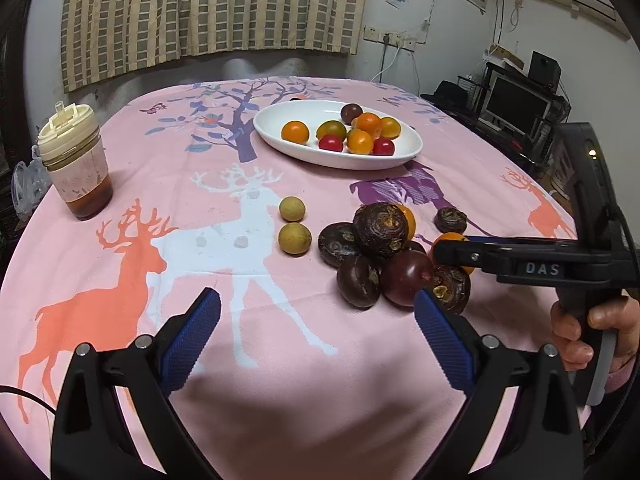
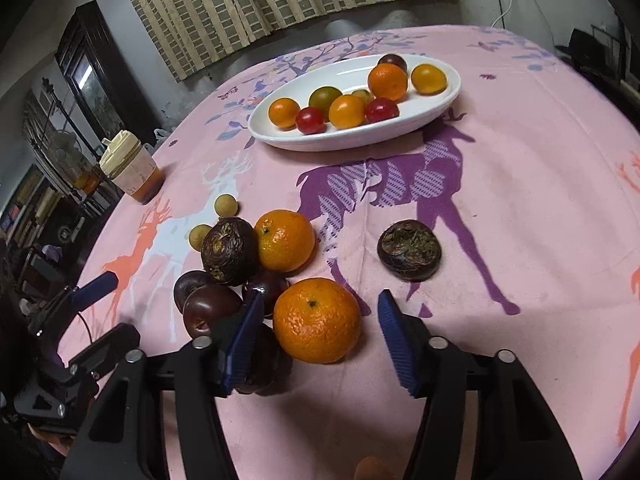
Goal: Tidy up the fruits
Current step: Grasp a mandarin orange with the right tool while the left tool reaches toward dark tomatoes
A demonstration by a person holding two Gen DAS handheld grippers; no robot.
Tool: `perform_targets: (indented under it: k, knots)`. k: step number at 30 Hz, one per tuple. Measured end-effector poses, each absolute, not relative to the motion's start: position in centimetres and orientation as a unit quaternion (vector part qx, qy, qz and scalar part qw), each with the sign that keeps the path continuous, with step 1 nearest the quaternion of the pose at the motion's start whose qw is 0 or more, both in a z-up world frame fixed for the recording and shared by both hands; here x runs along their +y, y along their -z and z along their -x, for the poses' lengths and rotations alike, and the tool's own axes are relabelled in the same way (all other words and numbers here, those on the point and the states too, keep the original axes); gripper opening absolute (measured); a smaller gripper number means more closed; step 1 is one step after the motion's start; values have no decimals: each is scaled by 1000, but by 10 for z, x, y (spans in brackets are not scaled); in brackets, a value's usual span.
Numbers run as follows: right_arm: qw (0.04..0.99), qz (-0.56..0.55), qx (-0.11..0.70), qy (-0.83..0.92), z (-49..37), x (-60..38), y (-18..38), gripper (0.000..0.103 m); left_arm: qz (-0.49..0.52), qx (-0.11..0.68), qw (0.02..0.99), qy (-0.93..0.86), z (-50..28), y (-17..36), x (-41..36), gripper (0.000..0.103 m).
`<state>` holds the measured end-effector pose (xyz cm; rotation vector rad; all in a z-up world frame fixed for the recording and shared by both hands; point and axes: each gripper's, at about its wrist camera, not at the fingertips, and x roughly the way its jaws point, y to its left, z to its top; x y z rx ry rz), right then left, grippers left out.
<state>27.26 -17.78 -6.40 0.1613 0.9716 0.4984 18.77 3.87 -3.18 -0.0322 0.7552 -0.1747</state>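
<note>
The right gripper (image 2: 320, 320) is spread open around the near mandarin (image 2: 317, 320), the left gripper (image 1: 316, 312) open and idle; the adjoining dark fruit pile (image 2: 228, 264) could be scattered by a closing finger.

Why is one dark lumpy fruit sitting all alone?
That dark water chestnut lies by itself on the purple deer, apart from the heaped pile of dark fruits and oranges. Nothing looks spilled or broken; it is just a stray.

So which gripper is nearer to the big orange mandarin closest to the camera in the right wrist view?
Right. The right gripper is open with the big orange mandarin between its blue fingers. The left gripper hangs open over bare pink tablecloth, beside the dark fruit pile.
</note>
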Motion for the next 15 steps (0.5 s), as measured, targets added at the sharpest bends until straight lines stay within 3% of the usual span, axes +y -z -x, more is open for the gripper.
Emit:
perform_targets:
  k: [2,8,12,15]
  knots:
    - [845,-92,468,-243,-275,-180,69,44,16,368,925,92,-187,32,38,95]
    - [850,-140,440,-254,-270,-197,66,43,11,371,918,138,-184,32,22,93]
    - [869,-153,409,-235,-263,-212,57,43,-3,382,901,206,-181,29,-9,69]
    - [875,-167,394,-228,-259,-224,53,43,-8,399,887,233,-188,31,-31,57]
